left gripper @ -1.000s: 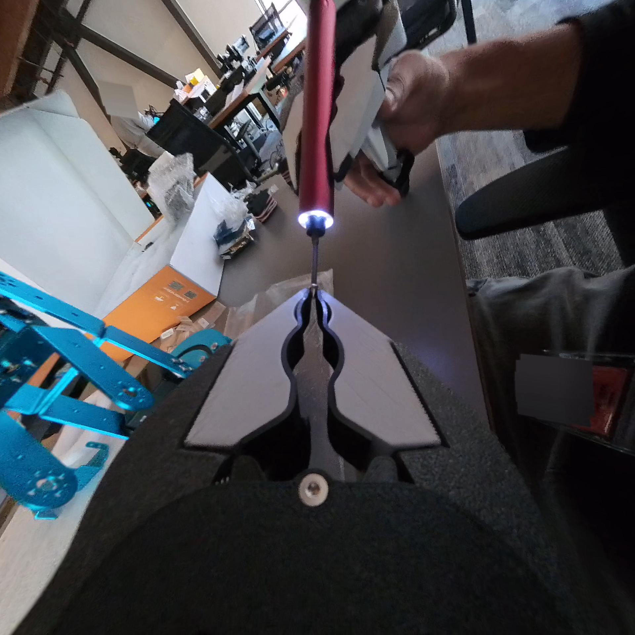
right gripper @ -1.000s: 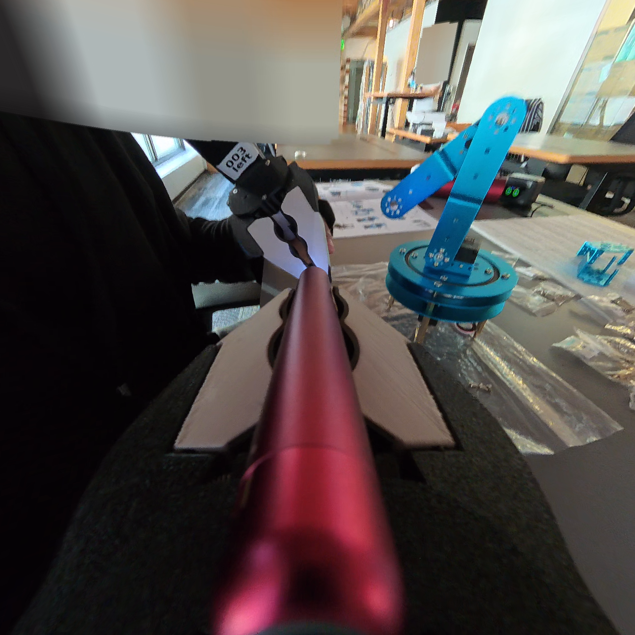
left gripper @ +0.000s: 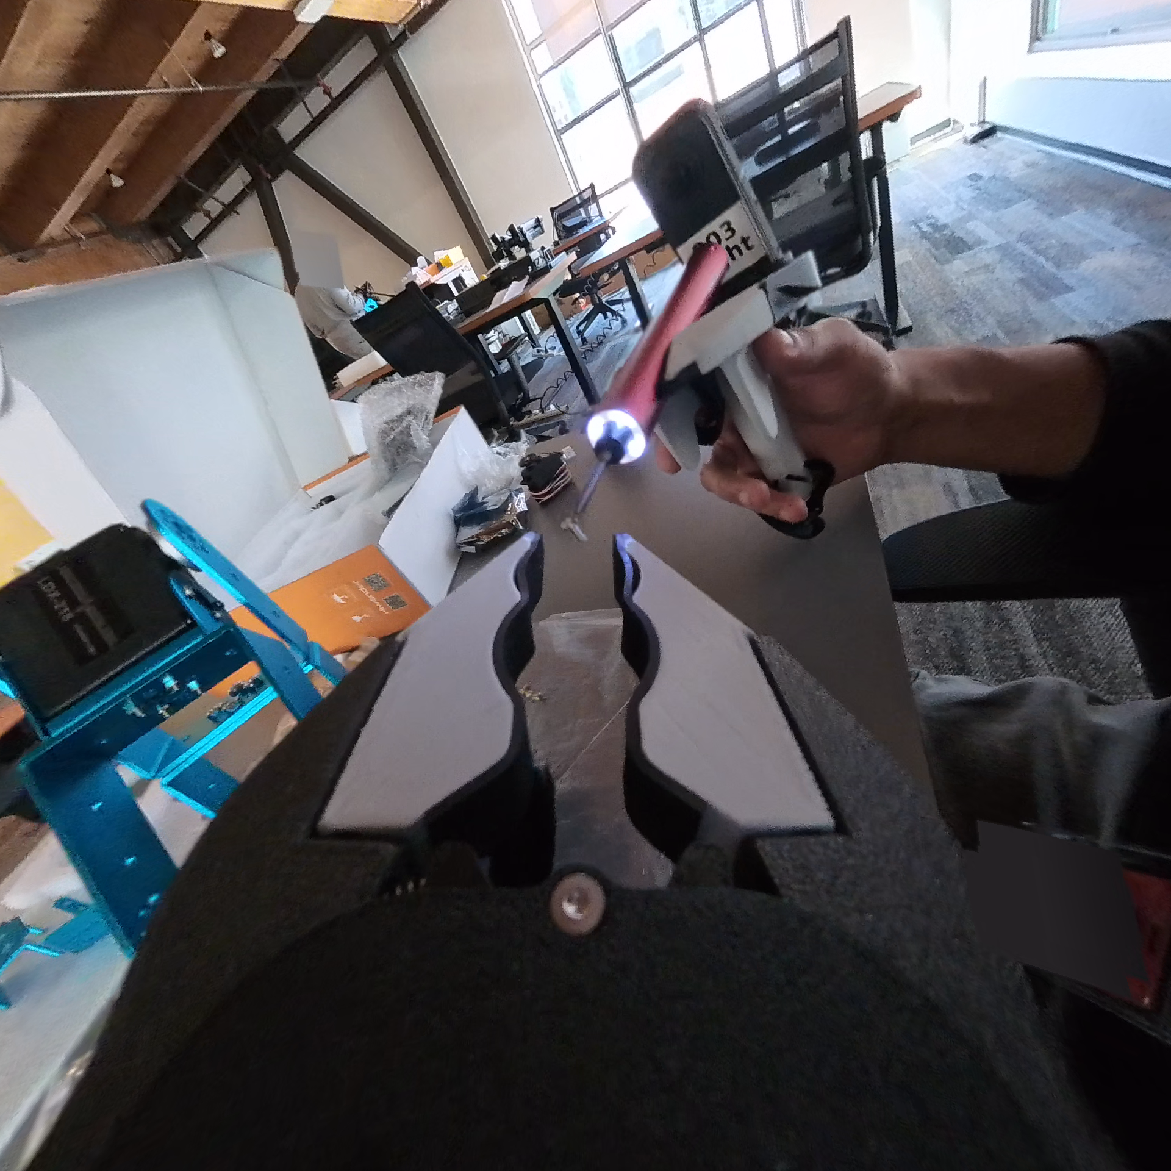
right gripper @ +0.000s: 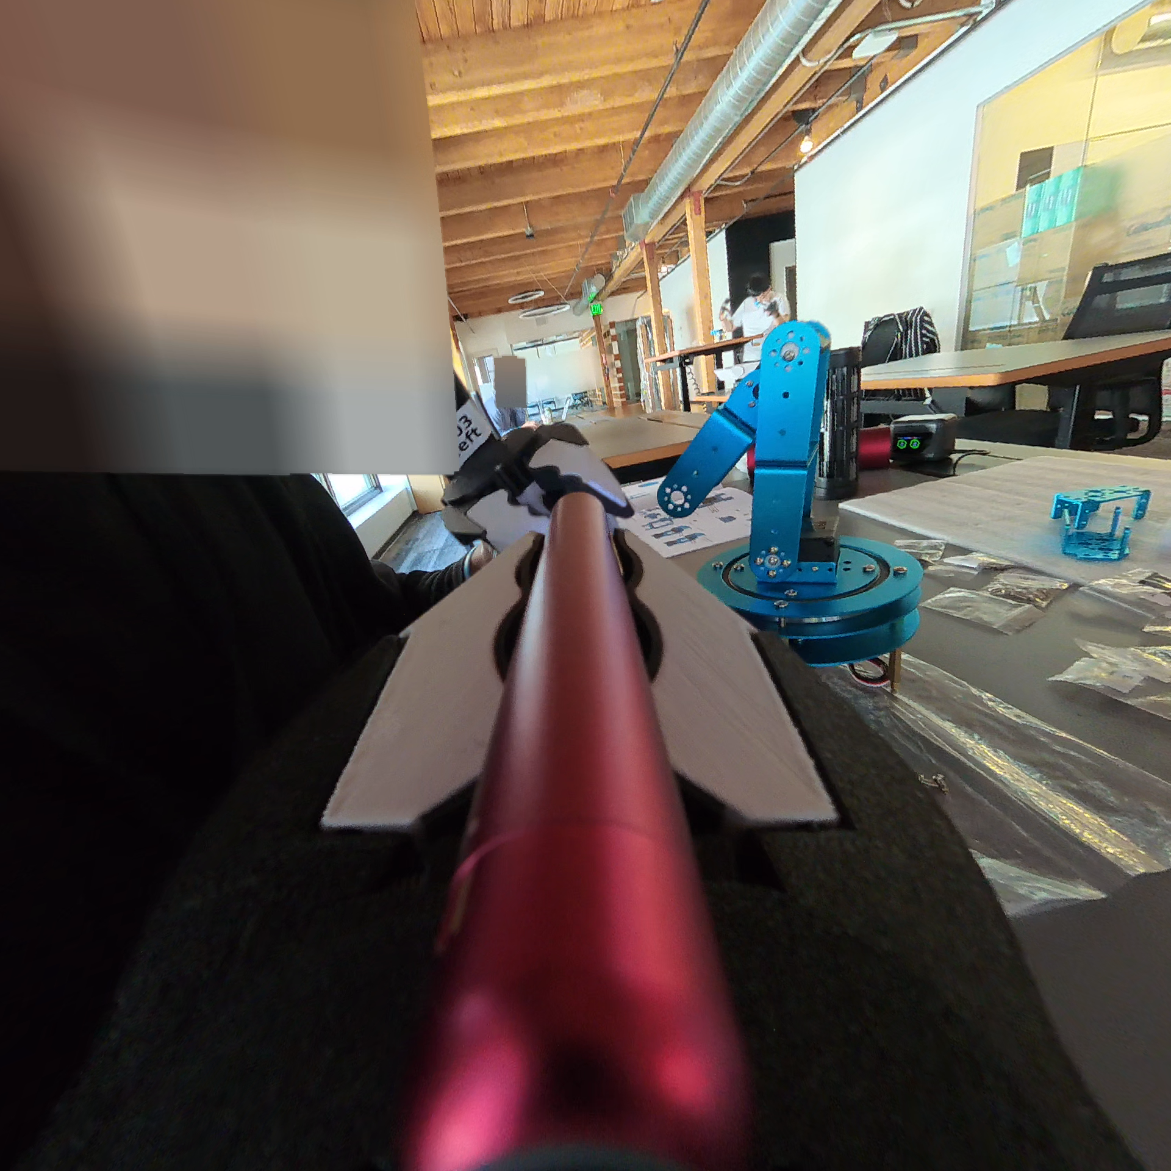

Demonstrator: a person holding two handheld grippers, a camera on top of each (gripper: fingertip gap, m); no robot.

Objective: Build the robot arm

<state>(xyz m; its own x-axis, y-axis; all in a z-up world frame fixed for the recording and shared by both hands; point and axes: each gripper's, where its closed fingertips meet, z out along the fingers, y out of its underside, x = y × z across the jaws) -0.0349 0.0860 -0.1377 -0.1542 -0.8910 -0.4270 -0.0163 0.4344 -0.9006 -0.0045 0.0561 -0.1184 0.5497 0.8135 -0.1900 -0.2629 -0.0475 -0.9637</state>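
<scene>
Dark worktop (left gripper: 792,608) carries a blue metal arm (right gripper: 786,507). Beside that arm, the right gripper (right gripper: 573,538) jaws clench a red screwdriver (right gripper: 570,792); the left gripper (left gripper: 576,545) jaws gape, empty.

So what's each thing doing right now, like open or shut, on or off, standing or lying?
left gripper: open, holding nothing.
right gripper: shut on the red screwdriver.
red screwdriver: held up off the table, tip light on.
blue arm kit: standing upright on its round base.
small screw: lying loose on the table.
table: dark.
</scene>
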